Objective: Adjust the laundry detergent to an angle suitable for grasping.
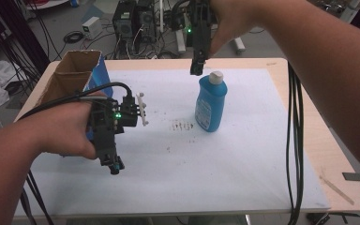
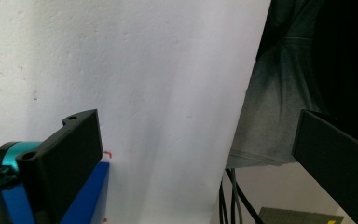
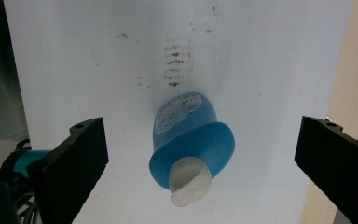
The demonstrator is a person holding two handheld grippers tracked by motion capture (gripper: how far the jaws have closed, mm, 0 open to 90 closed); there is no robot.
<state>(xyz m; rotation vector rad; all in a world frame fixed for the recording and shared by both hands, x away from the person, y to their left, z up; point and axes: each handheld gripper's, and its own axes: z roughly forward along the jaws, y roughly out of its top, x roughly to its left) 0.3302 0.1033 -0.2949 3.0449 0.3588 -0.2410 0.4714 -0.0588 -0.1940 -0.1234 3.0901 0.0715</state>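
Observation:
A blue bottle (image 1: 210,103) with a white cap (image 1: 216,77) stands upright on the white board (image 1: 243,164), right of centre. My right gripper (image 1: 197,70) hangs above it, pointing down, just left of and behind the cap, apart from it. In the right gripper view the bottle (image 3: 193,135) and its cap (image 3: 191,179) lie below the wide-open right gripper (image 3: 200,123), untouched by the jaws. My left gripper (image 1: 115,168) is held low over the board's left side. The left gripper (image 2: 196,121) is open, with bare board between its jaws.
An open cardboard box (image 1: 75,75) with a blue side stands at the back left, just behind my left hand. Brown stains (image 1: 183,125) mark the board beside the bottle. Black cables (image 1: 295,140) hang along the right edge. A wooden stick (image 1: 337,187) lies on the table's front right corner.

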